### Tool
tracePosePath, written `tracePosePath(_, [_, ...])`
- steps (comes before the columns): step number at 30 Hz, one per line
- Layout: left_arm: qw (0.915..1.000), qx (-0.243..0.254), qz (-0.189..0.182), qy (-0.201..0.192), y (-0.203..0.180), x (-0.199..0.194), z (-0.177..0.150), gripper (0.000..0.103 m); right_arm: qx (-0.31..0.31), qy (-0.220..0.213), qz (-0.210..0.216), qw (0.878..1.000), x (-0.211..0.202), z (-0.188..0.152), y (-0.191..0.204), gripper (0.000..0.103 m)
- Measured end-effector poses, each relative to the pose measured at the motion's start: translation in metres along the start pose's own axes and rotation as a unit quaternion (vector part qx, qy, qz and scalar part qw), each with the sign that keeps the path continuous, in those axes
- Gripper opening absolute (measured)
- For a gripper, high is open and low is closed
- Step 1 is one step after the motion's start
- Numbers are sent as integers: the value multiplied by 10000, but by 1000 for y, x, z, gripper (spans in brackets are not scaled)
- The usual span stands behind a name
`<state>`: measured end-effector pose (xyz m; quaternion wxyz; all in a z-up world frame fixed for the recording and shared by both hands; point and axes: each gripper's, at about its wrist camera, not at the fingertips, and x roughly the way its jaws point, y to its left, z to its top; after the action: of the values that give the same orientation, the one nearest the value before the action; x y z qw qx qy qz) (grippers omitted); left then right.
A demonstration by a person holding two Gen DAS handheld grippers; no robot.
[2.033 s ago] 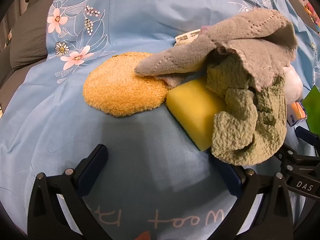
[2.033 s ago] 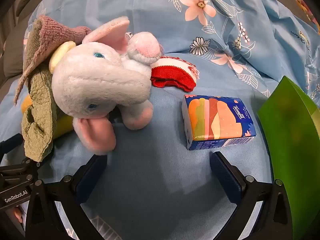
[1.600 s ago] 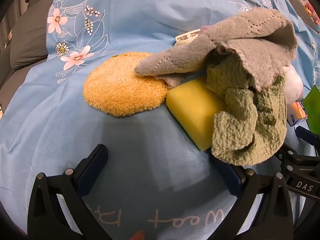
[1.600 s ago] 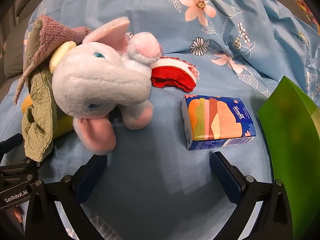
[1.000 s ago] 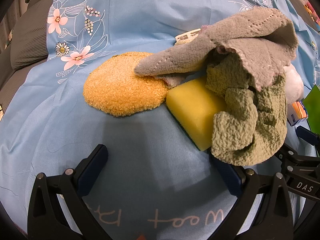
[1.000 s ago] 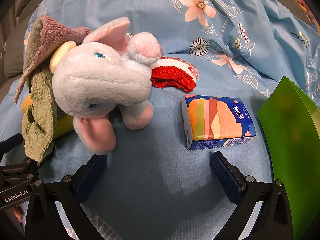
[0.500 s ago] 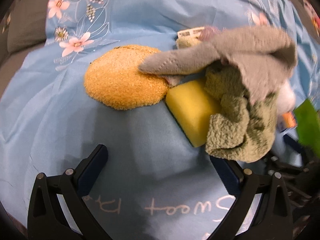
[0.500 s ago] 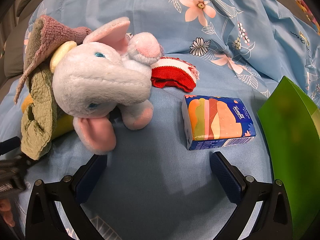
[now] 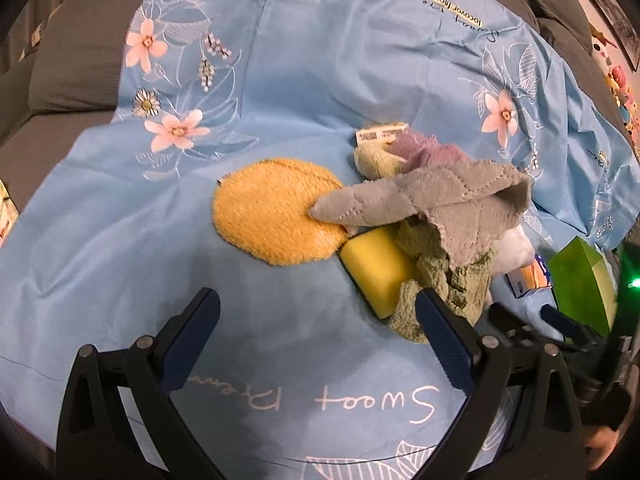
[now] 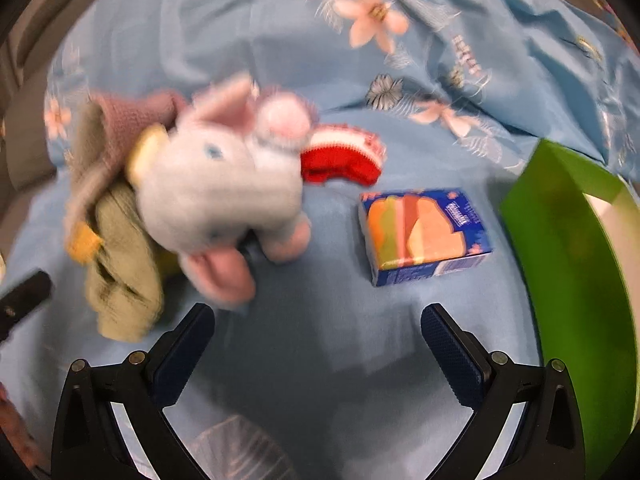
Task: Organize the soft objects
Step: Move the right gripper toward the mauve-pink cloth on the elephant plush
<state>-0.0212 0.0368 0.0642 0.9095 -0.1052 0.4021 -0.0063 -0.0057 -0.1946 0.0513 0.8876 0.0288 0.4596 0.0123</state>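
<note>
A: Blue floral sheet (image 9: 304, 80) under everything, and the soft things sit in one heap on it. In the left wrist view, a round orange fuzzy pad (image 9: 276, 216) lies just past centre, with a grey quilted cloth (image 9: 432, 204) draped from two o'clock so its corner rests on the pad's edge.

B: And below the cloth?

A: A yellow sponge (image 9: 376, 268) touching the pad at its four o'clock side, and a crumpled green towel (image 9: 444, 292) hanging over the sponge's right end.

B: The tongs?

A: The left gripper (image 9: 316, 332) has its jaws spread wide with nothing between them, bare sheet in the gap. Its right finger sits just beside the green towel; touching or not, I can't tell. The right gripper (image 10: 318, 344) is spread equally wide and empty.

B: What's ahead of the right one?

A: The view is blurred, but a plush elephant (image 10: 224, 196) lies at eleven o'clock, leaning against the same towel heap. A red and white knit piece (image 10: 344, 156) sits behind it at twelve, a blue tissue pack (image 10: 424, 236) at one o'clock apart from the plush, and a green box (image 10: 568, 264) at three o'clock along the frame edge
</note>
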Motion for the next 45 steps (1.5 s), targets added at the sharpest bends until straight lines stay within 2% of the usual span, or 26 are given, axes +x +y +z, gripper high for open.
tracePosePath(3, [9998, 135, 132, -82, 0, -3, 1, 97, 41, -198, 25, 9998, -12, 2, 6, 103])
tracePosePath(8, [9998, 157, 100, -44, 2, -2, -2, 97, -72, -304, -81, 9995, -18, 1, 18, 103])
tracePosePath(17, [9997, 209, 123, -49, -2, -2, -3, 95, -142, -428, -189, 9988, -26, 0, 24, 103])
tracePosePath(21, [9996, 247, 138, -78, -4, -4, -3, 94, 144, -445, 57, 9989, -31, 2, 20, 103])
tracePosePath(39, [9994, 226, 250, -89, -4, -1, -1, 94, -74, -663, -188, 9976, -39, 2, 26, 103])
tracePosePath(43, [9998, 106, 108, -115, 0, -1, 2, 94, -89, -726, -201, 9971, -41, 3, 28, 103])
tracePosePath(45, [9998, 13, -80, -158, 1, -3, 7, 94, -50, -806, -90, 9967, -47, 6, 27, 103])
